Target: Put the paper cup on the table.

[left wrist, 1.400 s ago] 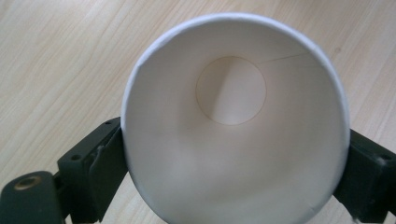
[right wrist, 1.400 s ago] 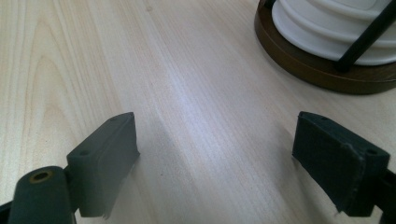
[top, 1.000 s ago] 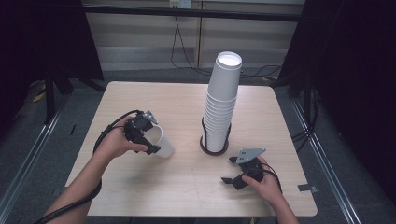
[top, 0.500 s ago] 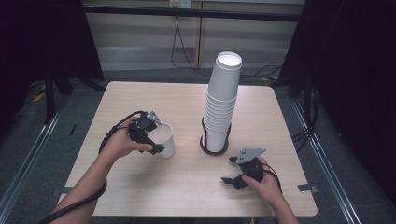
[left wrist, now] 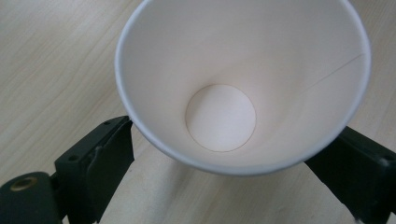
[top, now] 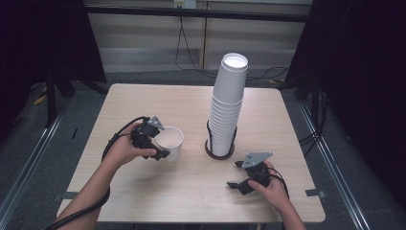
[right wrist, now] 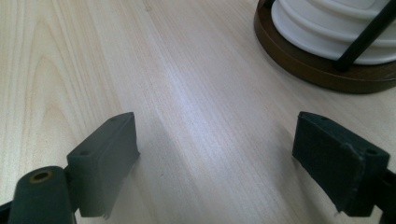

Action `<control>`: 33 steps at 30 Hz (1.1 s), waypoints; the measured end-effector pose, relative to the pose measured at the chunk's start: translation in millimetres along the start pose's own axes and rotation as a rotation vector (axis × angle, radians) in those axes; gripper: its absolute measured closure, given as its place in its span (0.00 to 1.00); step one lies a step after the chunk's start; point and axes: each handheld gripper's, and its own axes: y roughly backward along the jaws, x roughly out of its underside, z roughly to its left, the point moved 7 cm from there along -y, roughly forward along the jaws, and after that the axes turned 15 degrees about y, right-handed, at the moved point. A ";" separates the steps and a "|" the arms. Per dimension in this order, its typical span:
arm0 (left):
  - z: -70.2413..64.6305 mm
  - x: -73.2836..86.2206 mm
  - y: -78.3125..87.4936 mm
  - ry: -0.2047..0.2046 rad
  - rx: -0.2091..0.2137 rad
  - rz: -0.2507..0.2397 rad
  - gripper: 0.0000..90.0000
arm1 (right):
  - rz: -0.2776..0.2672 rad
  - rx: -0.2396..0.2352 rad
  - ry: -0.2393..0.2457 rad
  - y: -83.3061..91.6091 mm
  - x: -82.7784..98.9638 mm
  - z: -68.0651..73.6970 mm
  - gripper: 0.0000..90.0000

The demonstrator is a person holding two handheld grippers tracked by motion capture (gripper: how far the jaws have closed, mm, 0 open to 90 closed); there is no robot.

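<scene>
A: Where's the paper cup point(top: 170, 142)?

B: On the counter point(top: 191, 191), left of the cup stack point(top: 229, 103) in its holder point(top: 219, 152). A second ago it lay tipped on its side – now it stands mouth up, slightly nearer the stack.

A: And the left tool point(top: 154, 139)?

B: Its jaws sit on either side of the cup just under the rim and have just been closing; the left gripper view shows the wall between them, though I can't tell whether the pads press on it.

A: The right tool point(top: 238, 174)?

B: Unchanged – resting near the holder, jaws wide apart over bare wood, holding nothing.
</scene>
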 end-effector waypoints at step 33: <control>6.2 55.4 8.0 0.098 0.029 -0.103 0.16 | 0.000 0.000 0.000 0.0 0.0 0.0 0.15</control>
